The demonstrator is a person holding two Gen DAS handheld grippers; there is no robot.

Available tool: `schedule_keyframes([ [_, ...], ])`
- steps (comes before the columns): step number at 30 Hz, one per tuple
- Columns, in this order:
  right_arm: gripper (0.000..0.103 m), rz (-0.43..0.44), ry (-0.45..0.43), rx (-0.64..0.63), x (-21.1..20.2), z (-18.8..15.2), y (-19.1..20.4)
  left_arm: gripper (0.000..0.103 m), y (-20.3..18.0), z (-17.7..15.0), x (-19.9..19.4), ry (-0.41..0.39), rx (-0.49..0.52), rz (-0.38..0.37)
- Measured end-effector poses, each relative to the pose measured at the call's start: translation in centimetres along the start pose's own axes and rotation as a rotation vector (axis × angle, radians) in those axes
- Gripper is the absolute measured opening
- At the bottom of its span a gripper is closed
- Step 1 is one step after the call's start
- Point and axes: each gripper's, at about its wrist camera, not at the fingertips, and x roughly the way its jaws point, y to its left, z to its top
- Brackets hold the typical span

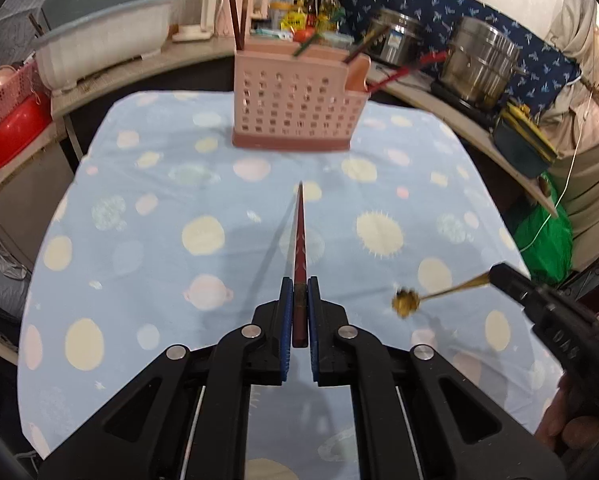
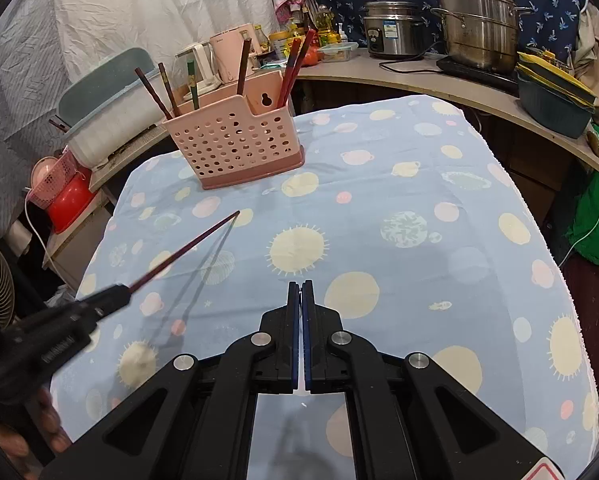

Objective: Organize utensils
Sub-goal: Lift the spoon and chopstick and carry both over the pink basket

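Both grippers loaded, held above the table, utensil holder ahead.

My left gripper is pinched on a dark red chopstick; it runs straight out between the blue pads, tip toward the pink utensil holder and clear of the planet-print tablecloth. My right gripper has its jaws pressed nearly together; the left wrist view shows a gold spoon sticking out of its tip, flower-shaped bowl off the cloth, though my own right wrist view doesn't show the handle. Holder stands upright at the far end of the table with several chopsticks already in it.
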Motion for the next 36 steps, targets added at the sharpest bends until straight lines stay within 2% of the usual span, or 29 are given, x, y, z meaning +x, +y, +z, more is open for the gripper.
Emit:
schedule_keyframes([
  [11, 0.002, 0.018, -0.034, -0.004, -1.3, 1.6, 0.5, 0.007, 0.5, 5.3, -5.4, -0.135, -0.005, 0.008],
  [19, 0.002, 0.05, -0.076, -0.015, -2.5, 4.4, 1.6, 0.007, 0.6, 9.3, -7.8, -0.22, 0.005, 0.019],
  [27, 0.002, 0.067, -0.164, -0.044, -3.9, 9.9, 3.0, 0.007, -0.1, 14.5, -10.2, -0.312, 0.038, 0.024],
  [36, 0.002, 0.06, -0.269, -0.092, -4.3, 17.9, 5.0, 0.007, -1.1, 22.3, -12.2, -0.44, 0.07, 0.054],
])
